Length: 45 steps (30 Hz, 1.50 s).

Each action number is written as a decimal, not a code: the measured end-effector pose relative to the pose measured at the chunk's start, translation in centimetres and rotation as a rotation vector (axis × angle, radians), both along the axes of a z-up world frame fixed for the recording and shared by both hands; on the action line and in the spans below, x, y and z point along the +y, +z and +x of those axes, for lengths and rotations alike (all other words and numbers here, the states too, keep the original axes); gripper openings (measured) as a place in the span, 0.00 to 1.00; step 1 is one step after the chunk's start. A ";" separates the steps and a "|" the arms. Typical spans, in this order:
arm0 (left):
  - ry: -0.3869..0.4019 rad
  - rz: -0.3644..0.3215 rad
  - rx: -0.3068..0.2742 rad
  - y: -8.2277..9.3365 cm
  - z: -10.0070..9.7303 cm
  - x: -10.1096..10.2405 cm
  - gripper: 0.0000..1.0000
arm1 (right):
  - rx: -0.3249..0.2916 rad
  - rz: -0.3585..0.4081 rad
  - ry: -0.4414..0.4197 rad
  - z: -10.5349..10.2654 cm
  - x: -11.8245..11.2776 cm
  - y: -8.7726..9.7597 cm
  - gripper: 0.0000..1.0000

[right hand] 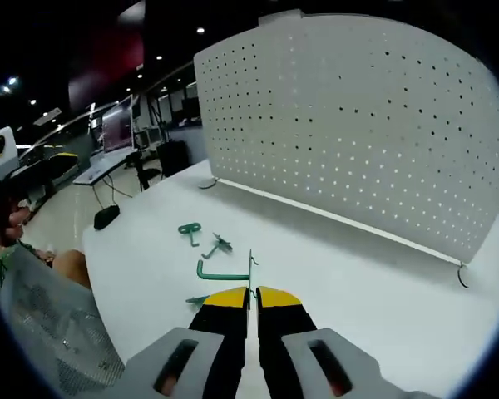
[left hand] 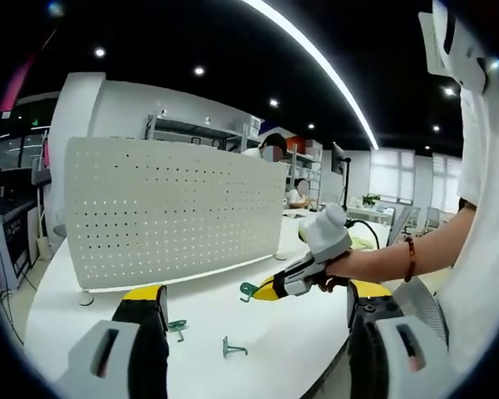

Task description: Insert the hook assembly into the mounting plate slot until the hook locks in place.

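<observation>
The white perforated mounting plate (left hand: 175, 208) (right hand: 358, 125) stands upright on the white table (right hand: 382, 283). My right gripper (right hand: 251, 301) is shut on a green hook (right hand: 220, 272), which it holds by the thin upright plate, a little above the table. In the left gripper view that right gripper (left hand: 266, 291) comes in from the right in a hand, with the green hook (left hand: 248, 290) at its tips. My left gripper (left hand: 258, 293) is wide open with nothing in it. Two loose green hooks (left hand: 177, 327) (left hand: 233, 347) lie on the table, also seen from the right gripper (right hand: 189, 229) (right hand: 219, 243).
A black mouse (right hand: 106, 216) lies near the table's far corner. A mesh chair (right hand: 50, 332) stands at the table's edge. Desks with monitors (right hand: 116, 125) are beyond. People sit behind the plate (left hand: 298, 193). The holder's arm (left hand: 399, 258) reaches in from the right.
</observation>
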State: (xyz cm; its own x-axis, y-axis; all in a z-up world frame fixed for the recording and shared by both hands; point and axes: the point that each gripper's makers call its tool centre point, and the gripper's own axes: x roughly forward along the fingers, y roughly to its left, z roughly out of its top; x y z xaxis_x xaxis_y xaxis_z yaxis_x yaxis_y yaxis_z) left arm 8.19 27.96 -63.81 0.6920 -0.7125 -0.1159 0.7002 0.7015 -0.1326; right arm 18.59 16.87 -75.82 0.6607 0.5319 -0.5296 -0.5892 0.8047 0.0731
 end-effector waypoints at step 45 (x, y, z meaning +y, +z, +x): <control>0.038 -0.152 0.033 2.4 -0.6 -2.7 0.82 | -0.302 0.258 0.104 -4.6 2.7 10.9 0.02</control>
State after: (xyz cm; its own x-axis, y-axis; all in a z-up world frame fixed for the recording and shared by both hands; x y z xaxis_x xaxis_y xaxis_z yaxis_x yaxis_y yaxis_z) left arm 7.57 25.25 -61.39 0.7162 -0.6972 -0.0319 0.6671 0.6973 -0.2622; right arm 13.99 19.52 -64.91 0.7020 0.6938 -0.1606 -0.6922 0.7178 0.0755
